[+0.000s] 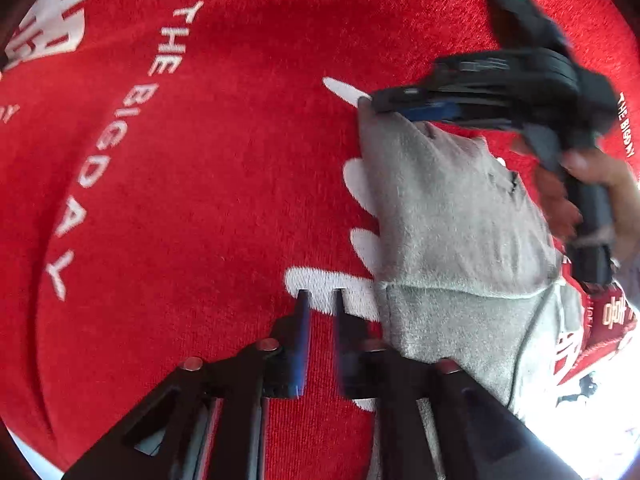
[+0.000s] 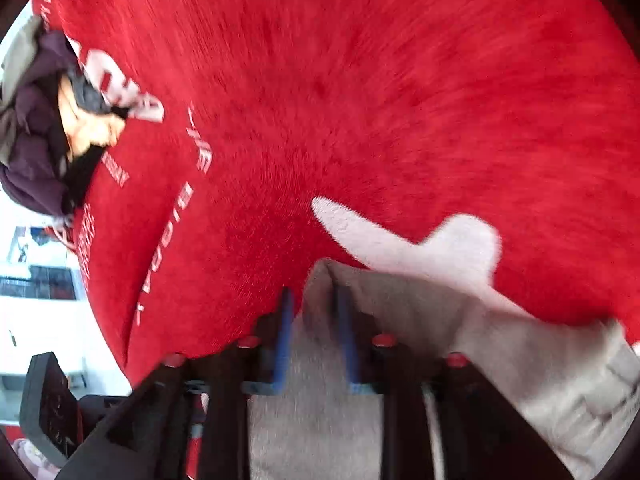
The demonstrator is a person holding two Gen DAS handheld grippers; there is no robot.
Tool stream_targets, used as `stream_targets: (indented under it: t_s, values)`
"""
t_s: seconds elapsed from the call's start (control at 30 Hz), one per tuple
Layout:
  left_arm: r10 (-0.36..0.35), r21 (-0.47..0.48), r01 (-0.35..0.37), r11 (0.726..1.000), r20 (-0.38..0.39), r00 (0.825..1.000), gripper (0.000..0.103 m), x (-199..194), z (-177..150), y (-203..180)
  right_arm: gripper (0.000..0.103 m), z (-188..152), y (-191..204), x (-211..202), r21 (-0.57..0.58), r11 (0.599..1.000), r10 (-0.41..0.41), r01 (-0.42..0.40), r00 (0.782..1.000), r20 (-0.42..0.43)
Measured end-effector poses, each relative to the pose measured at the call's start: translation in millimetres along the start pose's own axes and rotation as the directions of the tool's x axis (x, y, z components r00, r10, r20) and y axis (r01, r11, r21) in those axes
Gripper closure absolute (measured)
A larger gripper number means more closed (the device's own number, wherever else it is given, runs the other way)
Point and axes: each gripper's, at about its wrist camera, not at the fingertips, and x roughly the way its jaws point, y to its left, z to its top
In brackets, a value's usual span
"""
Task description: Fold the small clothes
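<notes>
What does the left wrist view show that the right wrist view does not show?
Only the left wrist view shows the left gripper, empty with its fingers apart over the red fleece blanket, and the right gripper from outside, at a corner of the grey folded garment.

Only the right wrist view shows a dark purple clothes pile at the blanket's edge.

Both share the blanket, its white lettering and the garment.

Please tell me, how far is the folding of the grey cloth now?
Done: the grey garment already shows one fold, with a layer lying over its lower part. In hand: the right gripper pinches its far corner; the left gripper is open over the red cloth, holding nothing. Left: laying that corner down and any further folds.
</notes>
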Motion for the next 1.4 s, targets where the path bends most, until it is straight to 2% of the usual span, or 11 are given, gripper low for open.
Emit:
stream_targets:
  t_s: [0.07,0.27,0.37,0.5,0.73,0.97,1.1,1.13,1.17,1.2,1.4]
  values:
    - [0.035,0.012,-0.036,0.999,0.025,0.999,0.023,-3.9,2.7,-8.1,0.055,-15.2,-9.2,-25.1,0.04,0.999,-0.005,0.003,0.999,0.042]
    - [0.025,0.082,-0.03,0.996,0.061,0.998,0.023,-2.1,21.2,-58.4,0.055,-104.0,-66.2,-93.2,0.274,0.962,-0.032,-0.003,0.992,0.124]
    - [0.055,0.128,-0.063,0.99,0.066,0.996,0.023,11.8,31.8,-90.2,0.055,-170.7,-108.9,-121.5,0.463,0.886,-0.096,0.014,0.984,0.153]
    - [0.106,0.138,-0.116,0.984,0.076,0.991,0.023,36.8,53.8,-114.9,0.055,-256.8,-162.8,-152.8,0.684,0.729,-0.196,0.011,0.961,0.193]
    - [0.246,0.017,-0.248,0.969,0.078,0.966,0.023,72.7,89.6,-88.8,0.055,-309.9,-232.7,-147.1,0.833,0.497,-0.14,-0.242,0.925,0.353]
    - [0.203,-0.058,-0.198,0.978,0.097,0.974,0.023,59.4,112.0,-63.2,0.061,-293.3,-236.1,-141.2,0.793,0.515,-0.076,-0.326,0.904,0.42]
    - [0.075,-0.101,-0.075,0.992,-0.008,0.997,0.026,80.6,125.3,-42.7,0.061,-294.9,-243.2,-139.8,0.787,0.517,-0.054,-0.335,0.906,0.421]
    - [0.065,-0.088,-0.063,0.994,0.017,0.998,0.034,79.3,128.4,-43.1,0.065,-295.5,-243.7,-140.4,0.788,0.515,-0.054,-0.338,0.904,0.424]
    - [0.052,-0.078,-0.05,0.996,0.021,0.998,0.067,78.8,129.9,-43.7,0.083,-295.7,-243.9,-142.0,0.786,0.52,-0.058,-0.335,0.904,0.424]
    - [0.038,-0.074,-0.037,0.997,0.011,0.999,0.082,78.8,131.3,-45.0,0.095,-295.2,-244.1,-143.6,0.782,0.53,-0.061,-0.327,0.905,0.42]
    - [0.139,-0.077,-0.131,0.988,0.108,0.984,0.09,62.0,134.9,-36.4,0.096,-271.3,-226.5,-169.6,0.688,0.675,-0.101,-0.266,0.891,0.444]
